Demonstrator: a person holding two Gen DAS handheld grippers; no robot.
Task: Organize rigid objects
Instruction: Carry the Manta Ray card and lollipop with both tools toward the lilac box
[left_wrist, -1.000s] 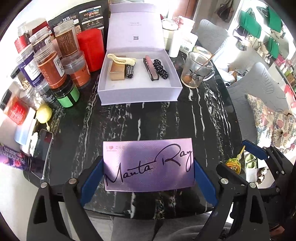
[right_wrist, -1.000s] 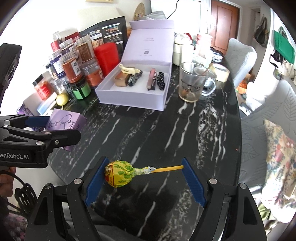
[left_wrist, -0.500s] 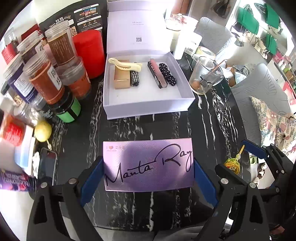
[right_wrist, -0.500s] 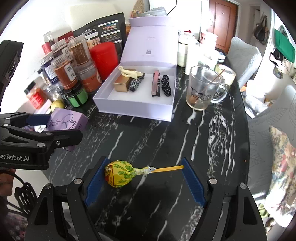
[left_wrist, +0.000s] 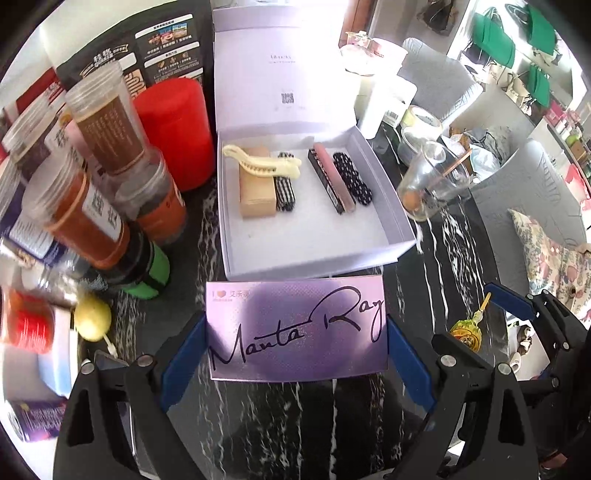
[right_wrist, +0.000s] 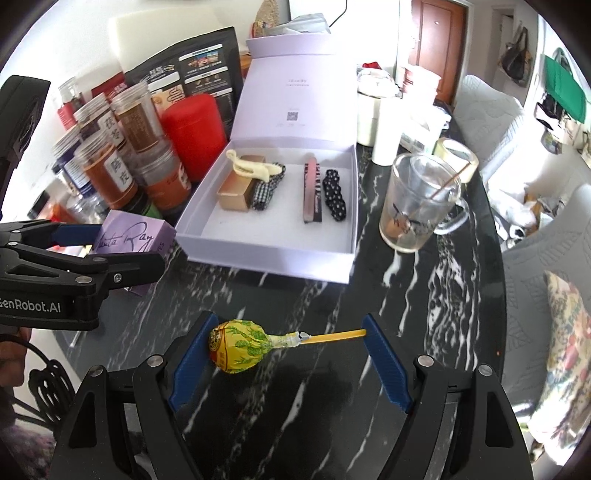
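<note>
Purple box (left_wrist: 295, 328) lettered "Manta Ray" sits clamped lengthwise between the left gripper's (left_wrist: 295, 347) widely spread blue pads, just near of the open lilac case (left_wrist: 314, 236). Right gripper (right_wrist: 288, 354), jaws also wide, pinches a yellow lollipop (right_wrist: 236, 345) end to end above the black marble table (right_wrist: 369, 295). Jars (left_wrist: 85, 206) stand at left.

You had strong daylight from the back: the box lid (left_wrist: 284, 74) washed out white, and glare streaked the glossy tabletop (right_wrist: 424, 288). Fisheye bending curved both views' edges, and the jars (left_wrist: 74, 206) at left smeared with blur.
</note>
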